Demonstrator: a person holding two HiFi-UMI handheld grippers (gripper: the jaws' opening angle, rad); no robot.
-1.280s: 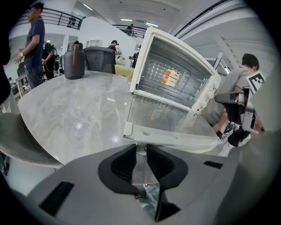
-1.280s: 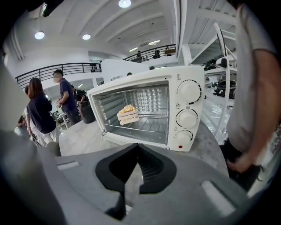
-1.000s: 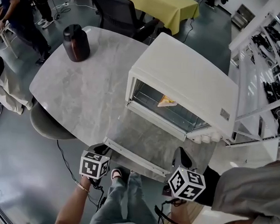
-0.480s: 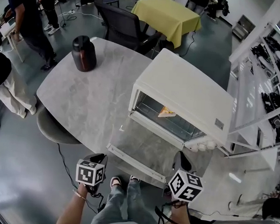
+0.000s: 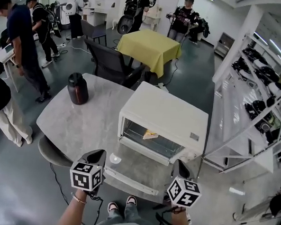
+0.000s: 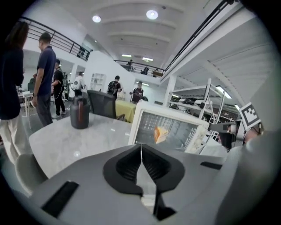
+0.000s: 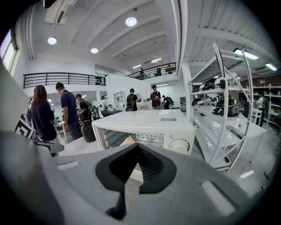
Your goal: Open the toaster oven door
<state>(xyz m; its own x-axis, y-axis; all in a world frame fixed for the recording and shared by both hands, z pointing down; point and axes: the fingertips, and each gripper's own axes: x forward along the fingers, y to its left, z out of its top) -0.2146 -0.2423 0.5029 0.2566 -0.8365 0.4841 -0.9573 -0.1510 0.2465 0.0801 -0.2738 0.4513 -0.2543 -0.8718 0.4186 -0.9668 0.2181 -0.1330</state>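
Observation:
The white toaster oven [image 5: 163,120] stands on the grey marble table [image 5: 78,125]. Its door [image 5: 127,178] hangs open, folded down flat toward me. A piece of toast [image 5: 150,134] lies on the rack inside. My left gripper [image 5: 94,156] hovers over the door's left front corner. Its jaws have just been closing and now meet with nothing between them [image 6: 141,145]. My right gripper [image 5: 180,168] hovers by the door's right end, shut and empty [image 7: 137,144]. Both gripper views look at the oven [image 6: 171,129] [image 7: 145,127] from in front.
A dark jar [image 5: 78,88] stands at the table's far left. Behind the table are a black chair [image 5: 108,60] and a yellow-clothed table [image 5: 149,46]. White shelving [image 5: 254,107] rises close on the right. People stand at the left and back.
Both grippers have lifted up from the open door's front edge, the left one more. The left jaws have closed. The head view has tilted up toward the room.

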